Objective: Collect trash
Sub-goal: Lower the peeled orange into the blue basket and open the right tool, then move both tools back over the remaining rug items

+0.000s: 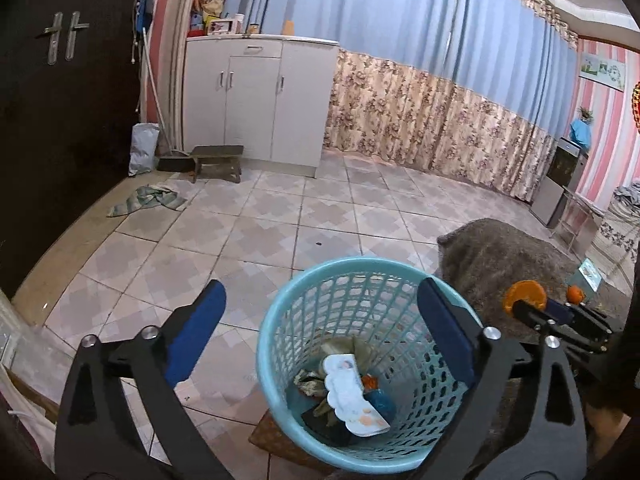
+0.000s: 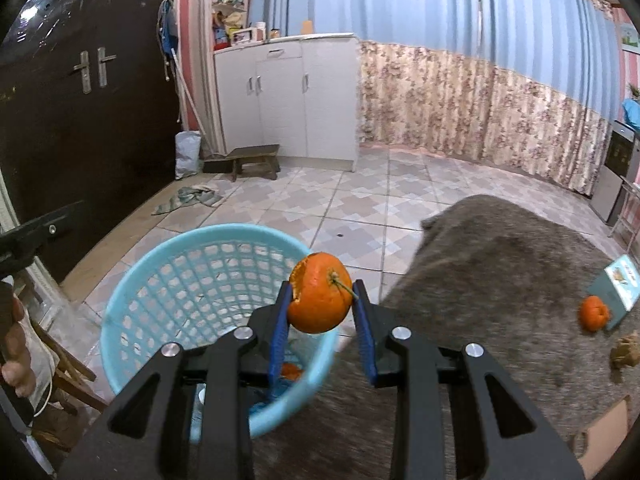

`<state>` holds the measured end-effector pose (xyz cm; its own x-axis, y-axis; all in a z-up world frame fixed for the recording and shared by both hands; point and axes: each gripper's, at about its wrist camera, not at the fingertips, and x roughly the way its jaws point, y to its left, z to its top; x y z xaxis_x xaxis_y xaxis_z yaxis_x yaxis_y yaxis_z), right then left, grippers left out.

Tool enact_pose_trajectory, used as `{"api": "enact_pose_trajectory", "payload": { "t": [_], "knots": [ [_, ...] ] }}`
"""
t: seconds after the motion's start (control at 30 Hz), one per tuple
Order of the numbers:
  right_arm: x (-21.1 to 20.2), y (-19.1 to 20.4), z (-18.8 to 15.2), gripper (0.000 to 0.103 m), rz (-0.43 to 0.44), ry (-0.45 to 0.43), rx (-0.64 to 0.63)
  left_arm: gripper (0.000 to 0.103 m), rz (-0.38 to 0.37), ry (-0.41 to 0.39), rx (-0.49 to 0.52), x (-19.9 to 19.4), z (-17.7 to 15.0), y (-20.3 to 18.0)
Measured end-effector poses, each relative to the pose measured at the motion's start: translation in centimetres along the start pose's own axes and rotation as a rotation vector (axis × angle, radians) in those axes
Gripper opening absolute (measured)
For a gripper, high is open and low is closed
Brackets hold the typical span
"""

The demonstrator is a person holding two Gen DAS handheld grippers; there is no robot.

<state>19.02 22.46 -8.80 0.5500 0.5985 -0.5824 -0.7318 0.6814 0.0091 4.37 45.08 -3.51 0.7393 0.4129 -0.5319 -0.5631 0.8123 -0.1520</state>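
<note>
Orange peel held at the basket's edge; a miss is the main risk.

The right gripper [image 2: 322, 308] clenches a torn, hollow orange peel shell [image 2: 320, 292] just above the near rim of the pale-blue lattice plastic waste basket [image 2: 132, 300]. The left gripper [image 1: 320, 340] stands released, empty, over the basket. Let go too early, the peel could likely bounce off the rim onto the grey rug [image 2: 500, 280] beside the basket.

The black angular-framed left gripper [image 1: 320, 336] has triangular cut-outs in its arms, round silver screws at the pivots and flat blue pads on its fingers [image 1: 196, 332]. The matching black right gripper [image 2: 322, 312] carries ribbed blue pads and four silver screws.
</note>
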Motion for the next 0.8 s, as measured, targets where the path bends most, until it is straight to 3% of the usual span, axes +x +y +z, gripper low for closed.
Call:
{"api": "enact_pose_trajectory", "payload": {
  "t": [0.33,0.43,0.57,0.67,0.8],
  "knots": [
    [4.0,3.2,0.3,0.035,0.043,0.045,-0.031,0.096,0.030,0.035,0.012,1.0,-1.8,1.3],
    [3.9,3.2,0.4,0.057,0.042,0.038,-0.037,0.096,0.033,0.042,0.009,1.2,-2.3,1.5],
    [3.5,2.8,0.3,0.067,0.030,0.033,-0.041,0.097,0.044,0.043,0.013,1.2,-2.6,1.3],
    [2.3,2.0,0.0,0.083,0.019,0.018,-0.036,0.097,0.043,0.040,0.014,1.0,-2.8,1.0],
    [0.7,0.5,0.3,0.084,-0.011,-0.005,-0.033,0.097,0.041,0.046,0.011,0.9,-2.7,0.6]
  ]
}}
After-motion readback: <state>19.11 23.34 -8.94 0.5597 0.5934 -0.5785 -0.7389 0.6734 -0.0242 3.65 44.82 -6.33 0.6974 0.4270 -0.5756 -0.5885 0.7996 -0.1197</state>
